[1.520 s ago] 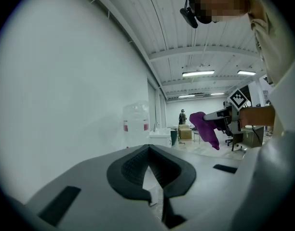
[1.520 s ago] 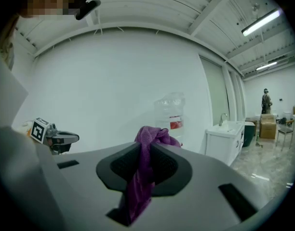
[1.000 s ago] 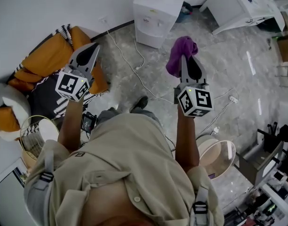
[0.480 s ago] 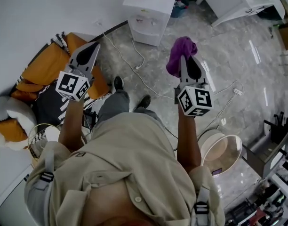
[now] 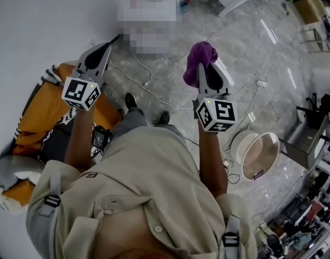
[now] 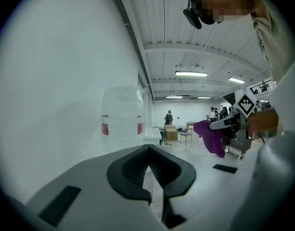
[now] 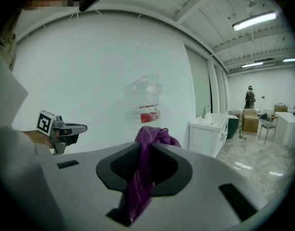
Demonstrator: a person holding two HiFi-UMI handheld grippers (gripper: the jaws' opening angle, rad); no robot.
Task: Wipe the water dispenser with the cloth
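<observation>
Left tongs (image 5: 112, 42) are clenched on nothing, pointing toward 1 o'clock. Ahead at 12 o'clock stands the water dispenser's clear bottle (image 6: 121, 115) with a red label, well apart from both tongs. Right tongs (image 5: 200, 69) grasp the purple cloth (image 5: 200, 55), which bunches past their tips toward 12 o'clock

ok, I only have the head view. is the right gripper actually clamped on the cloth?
Observer: Yes, the right gripper view shows the right gripper shut on the purple cloth, pinched between its jaws.
Operator: left one?
Observer: Left gripper shut, nothing in it.
Operator: what's ahead? unreadable here.
Observer: A clear, red-labelled water bottle stands ahead by the white wall; the cloth isn't on it yet.
</observation>
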